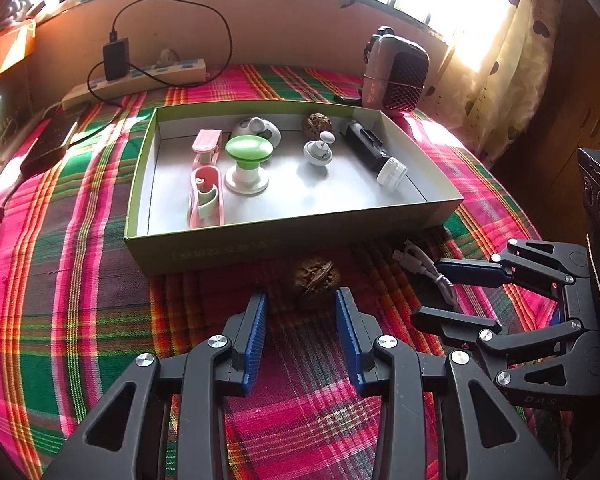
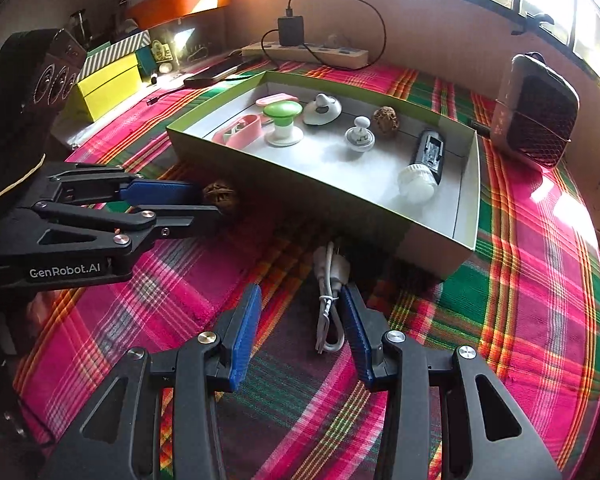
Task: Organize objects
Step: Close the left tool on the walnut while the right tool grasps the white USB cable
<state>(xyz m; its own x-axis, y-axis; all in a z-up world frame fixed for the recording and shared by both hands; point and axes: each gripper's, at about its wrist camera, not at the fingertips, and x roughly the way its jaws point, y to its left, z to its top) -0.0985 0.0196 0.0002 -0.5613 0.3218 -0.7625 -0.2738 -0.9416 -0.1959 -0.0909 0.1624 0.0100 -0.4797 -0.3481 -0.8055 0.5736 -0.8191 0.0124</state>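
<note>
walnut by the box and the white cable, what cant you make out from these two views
- Walnut, right wrist view: mostly hidden behind the left gripper; contact with the jaws is unclear.
- White cable, left wrist view: its near end is covered by the right gripper.
- Printing on the green box front wall, left wrist view: too faint and blurred to read.
- Cable's far end, right wrist view: lost in the shadow under the box.

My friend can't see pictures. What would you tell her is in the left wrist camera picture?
The open left gripper sits just short of a brown walnut lying on a bright plaid cloth. Behind it, a shallow green box holds small toys and another walnut. The right gripper is by a white cable.
</note>
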